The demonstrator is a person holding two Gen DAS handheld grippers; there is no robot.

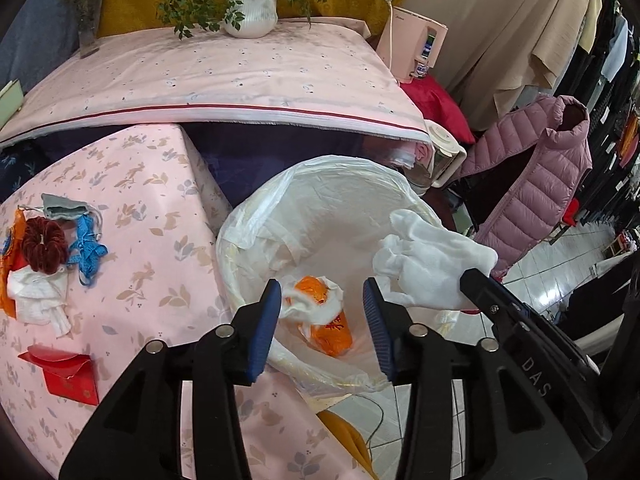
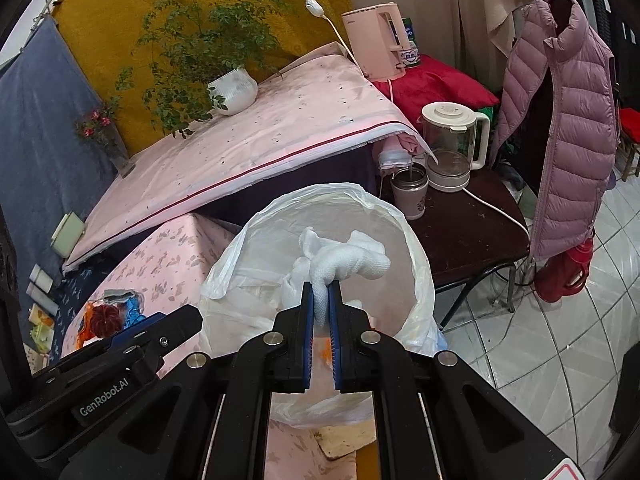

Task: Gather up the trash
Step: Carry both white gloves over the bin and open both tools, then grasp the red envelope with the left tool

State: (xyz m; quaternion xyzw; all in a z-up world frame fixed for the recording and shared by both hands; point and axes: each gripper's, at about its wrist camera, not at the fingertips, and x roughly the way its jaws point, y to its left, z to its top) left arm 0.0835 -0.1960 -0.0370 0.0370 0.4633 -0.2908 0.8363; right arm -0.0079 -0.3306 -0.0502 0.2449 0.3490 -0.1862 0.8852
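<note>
Over the mouth of the lined trash bin at the centre of the frame, the left tongs stand apart with nothing between them, an orange wrapper lying in the bag below. To the right, the right tongs pinch a crumpled white tissue above the bin's opening. Far left, on the pink surface, more scraps wait: a white tissue wad, a blue string and a red envelope.

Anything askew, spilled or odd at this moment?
Nothing spilled. The bin liner sits slack and lopsided on its rim. The right claw pinches a white tissue over the bin; more scraps wait on the table.
</note>
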